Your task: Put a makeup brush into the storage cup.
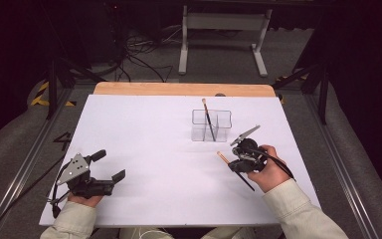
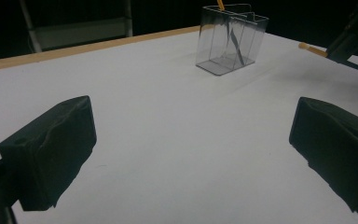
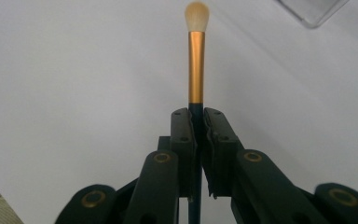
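The right gripper [image 1: 238, 155], at about four o'clock on the white tabletop [image 1: 149, 149], has its jaws clamped tight on the dark handle of a brush [image 3: 196, 60], whose gold ferrule and pale tip stick out past the jaws toward ten o'clock. Just beyond it, at about one o'clock, stands a clear divided holder [image 1: 211, 125] with a second brush [image 1: 208, 118] leaning inside. The left gripper [image 1: 107, 167] rests at eight o'clock, jaws spread wide with nothing between them.
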### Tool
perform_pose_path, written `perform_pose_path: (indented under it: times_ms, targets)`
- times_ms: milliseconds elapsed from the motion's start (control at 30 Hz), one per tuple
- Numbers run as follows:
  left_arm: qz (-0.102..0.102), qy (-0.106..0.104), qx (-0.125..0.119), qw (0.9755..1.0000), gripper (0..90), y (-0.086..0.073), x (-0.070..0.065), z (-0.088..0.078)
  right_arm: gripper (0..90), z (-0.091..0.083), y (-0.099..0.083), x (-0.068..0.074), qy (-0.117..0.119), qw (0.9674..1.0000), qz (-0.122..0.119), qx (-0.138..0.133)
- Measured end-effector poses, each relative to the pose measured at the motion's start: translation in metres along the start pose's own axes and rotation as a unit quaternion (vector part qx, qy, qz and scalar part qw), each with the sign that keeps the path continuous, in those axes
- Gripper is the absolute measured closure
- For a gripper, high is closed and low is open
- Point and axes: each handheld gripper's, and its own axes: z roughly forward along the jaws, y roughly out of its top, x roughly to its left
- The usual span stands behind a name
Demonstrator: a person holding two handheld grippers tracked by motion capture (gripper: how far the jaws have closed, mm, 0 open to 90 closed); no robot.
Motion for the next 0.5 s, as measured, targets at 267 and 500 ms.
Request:
perform_pose_path:
  times_ms: [267, 500]
  targets:
    - [0.0, 0.0, 0.001, 1.0, 1.2, 0.0, 0.0, 0.0, 83.8, -0.016, 0.002, 0.002, 0.002, 0.9978, -0.018, -0.064]
    - [0.001, 0.0, 0.001, 1.0, 1.2, 0.0, 0.0, 0.0, 83.8, -0.026, 0.005, 0.004, 0.003, 0.9943, -0.029, -0.103]
